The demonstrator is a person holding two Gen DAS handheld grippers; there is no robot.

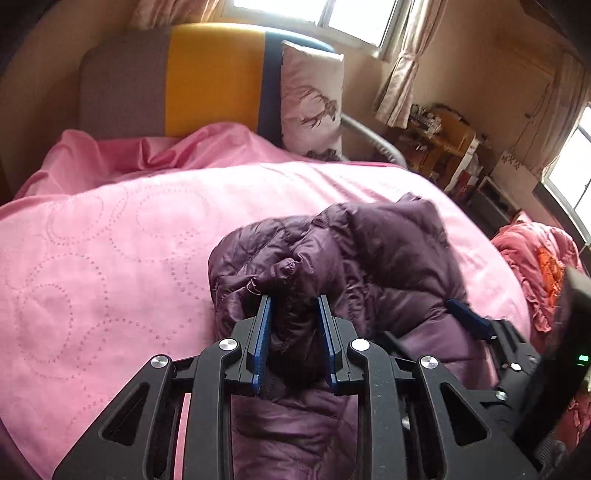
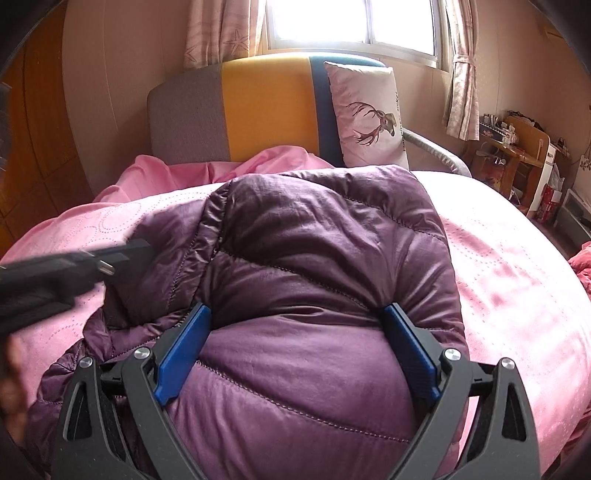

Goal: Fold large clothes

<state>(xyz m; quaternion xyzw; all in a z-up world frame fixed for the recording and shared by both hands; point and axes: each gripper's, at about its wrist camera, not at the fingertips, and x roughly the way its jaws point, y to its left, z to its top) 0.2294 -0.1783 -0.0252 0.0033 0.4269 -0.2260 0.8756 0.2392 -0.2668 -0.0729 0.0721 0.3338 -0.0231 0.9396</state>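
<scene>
- Purple quilted down jacket (image 2: pixel 314 258) lies bunched on a pink bedspread (image 1: pixel 110 240), near side of the bed, right of centre in the left wrist view.
- Left gripper (image 1: pixel 294 301): blue fingers (image 1: pixel 263 332) pinched onto a gathered fold of the jacket, fabric filling the narrow gap between them; clamped on it.
- Right gripper (image 2: pixel 297 314): blue fingers (image 2: pixel 184 347) spread wide, a puffy bulge of jacket between them touching both pads. Wide but bearing on the fabric; cannot tell if it truly grips.
- In the left wrist view the right gripper (image 1: pixel 469 319) sits at the jacket's right edge, one blue finger showing.
- In the right wrist view the left gripper (image 2: pixel 92 264) comes in blurred from the left over the jacket's left part.
- Far end: headboard (image 2: pixel 258 107) in grey, yellow and navy panels; deer-print pillow (image 2: pixel 369 114) upright against its right side.
- Crumpled pink sheet (image 1: pixel 147 147) at the foot of the headboard.
- Window with curtains (image 2: pixel 351 22) behind; cluttered wooden shelf (image 2: pixel 517 147) far right.
- Orange-pink ruffled fabric (image 1: pixel 535 258) off the bed's right edge.
</scene>
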